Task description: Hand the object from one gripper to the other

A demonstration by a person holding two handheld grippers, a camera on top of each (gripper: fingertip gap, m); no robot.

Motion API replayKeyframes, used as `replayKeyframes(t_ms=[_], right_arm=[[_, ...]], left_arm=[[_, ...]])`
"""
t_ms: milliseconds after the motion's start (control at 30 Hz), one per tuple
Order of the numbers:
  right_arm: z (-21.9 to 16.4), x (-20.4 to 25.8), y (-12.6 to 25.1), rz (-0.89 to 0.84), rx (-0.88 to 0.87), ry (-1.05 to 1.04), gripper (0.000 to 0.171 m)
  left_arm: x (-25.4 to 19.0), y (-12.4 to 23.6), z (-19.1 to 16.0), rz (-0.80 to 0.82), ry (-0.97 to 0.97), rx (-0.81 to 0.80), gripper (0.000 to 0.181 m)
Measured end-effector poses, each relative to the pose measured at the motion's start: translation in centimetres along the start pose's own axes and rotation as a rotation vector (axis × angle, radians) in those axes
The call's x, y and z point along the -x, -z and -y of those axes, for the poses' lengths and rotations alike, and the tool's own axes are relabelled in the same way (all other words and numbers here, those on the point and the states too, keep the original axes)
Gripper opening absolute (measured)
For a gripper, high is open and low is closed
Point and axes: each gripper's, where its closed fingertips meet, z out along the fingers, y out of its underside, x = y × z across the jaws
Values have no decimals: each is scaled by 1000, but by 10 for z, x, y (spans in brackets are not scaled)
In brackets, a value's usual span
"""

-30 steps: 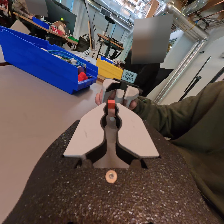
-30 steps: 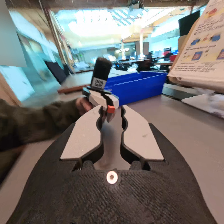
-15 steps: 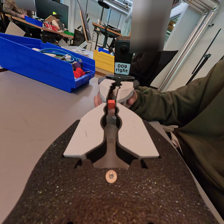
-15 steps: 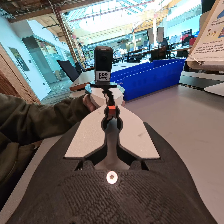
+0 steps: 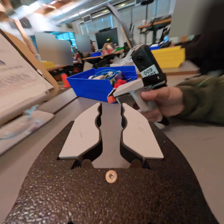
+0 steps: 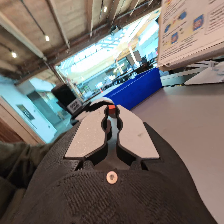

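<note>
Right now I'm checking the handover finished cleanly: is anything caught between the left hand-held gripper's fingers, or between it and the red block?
Nothing visible. The left hand-held gripper is open with only grey table showing between its fingers. The red block sits clamped in the right hand-held gripper, off the left one's tips.

An open-plan workshop or lab is shown: exposed silver ventilation ducts point(image 5: 75, 13) are hung under timber ceiling beams point(image 6: 57, 20), cluttered workbenches point(image 5: 103, 55) are ranged behind, and a blue plastic parts bin point(image 5: 97, 87) filled with cables is set beside stacked yellow bins point(image 5: 169, 57).
</note>
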Motion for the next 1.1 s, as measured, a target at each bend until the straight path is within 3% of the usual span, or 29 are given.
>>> replayKeyframes(t_ms=[100, 333, 567, 733, 933, 1033, 1100], right_arm=[[6, -8, 3, -22, -97, -92, 10], [16, 13, 0, 174, -232, -378, 10], [19, 24, -1, 325, -287, -583, 10], [16, 28, -2, 341, -265, -578, 10], [15, 29, -2, 310, -230, -456, 12], [7, 27, -4, 232, -103, -187, 31], [4, 30, -1, 212, -29, 10, 29]], left_arm=[[6, -8, 1, 179, -157, 48, 28], [-3, -10, 20, 378, -545, 10, 24], [-7, -6, 30, 428, -702, -7, 16], [-7, -3, 36, 459, -756, -19, 10], [-7, -2, 35, 381, -681, -16, 9], [-15, -3, 32, 175, -458, -60, 9], [-22, -1, 27, 1, -256, -85, 10]])
